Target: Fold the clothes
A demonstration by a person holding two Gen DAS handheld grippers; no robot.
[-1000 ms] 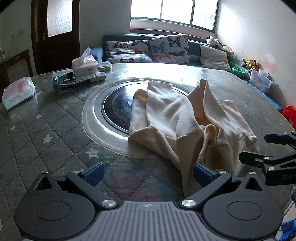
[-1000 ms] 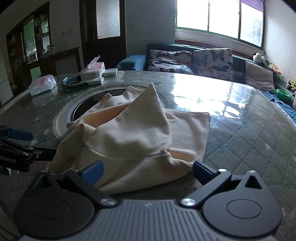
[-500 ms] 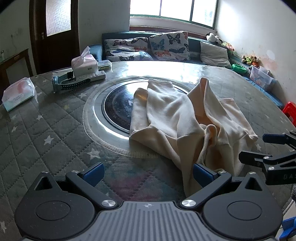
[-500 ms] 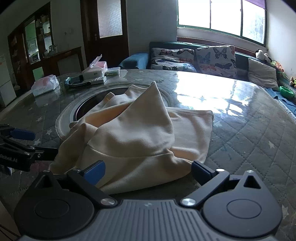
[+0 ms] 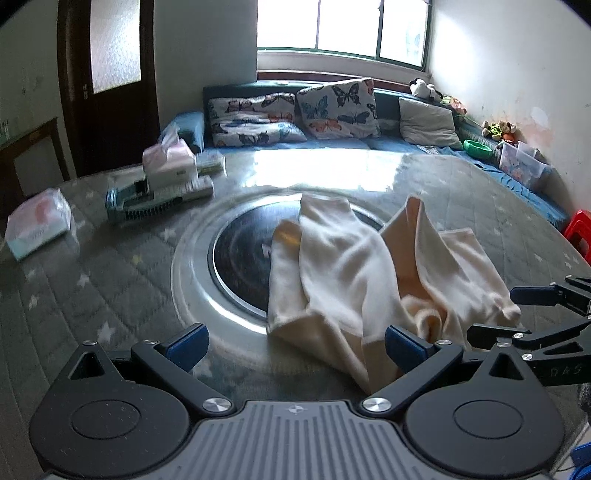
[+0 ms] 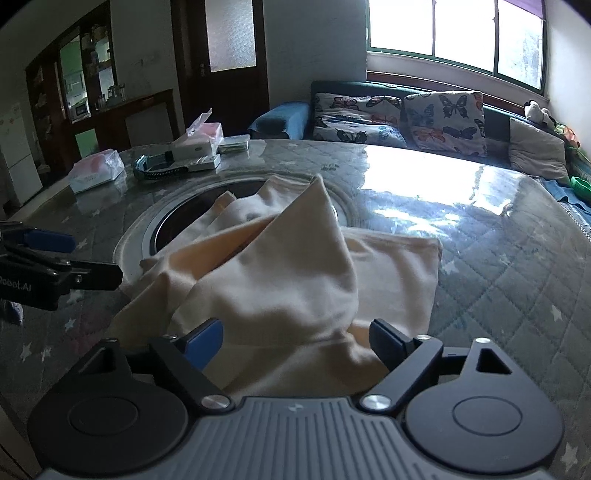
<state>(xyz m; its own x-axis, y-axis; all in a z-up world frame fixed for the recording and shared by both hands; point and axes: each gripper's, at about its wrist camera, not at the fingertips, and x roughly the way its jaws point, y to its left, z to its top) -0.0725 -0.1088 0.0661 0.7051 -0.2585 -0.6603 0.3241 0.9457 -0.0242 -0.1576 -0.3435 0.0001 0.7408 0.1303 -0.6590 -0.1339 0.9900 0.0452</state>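
On the round table [image 5: 110,266], tissue packs [image 5: 38,221] sit at the left edge. The left gripper [image 5: 295,343], fingers apart, hovers near a crumpled cream garment [image 5: 354,273] lying partly over the centre inset. Only the right wrist view shows the right gripper [image 6: 295,341], fingers apart, straddling the garment's near hem.

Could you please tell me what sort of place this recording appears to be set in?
Most likely a home living room: a sofa with butterfly cushions runs under the window, and a cream garment lies on a large round table with tissue packs.
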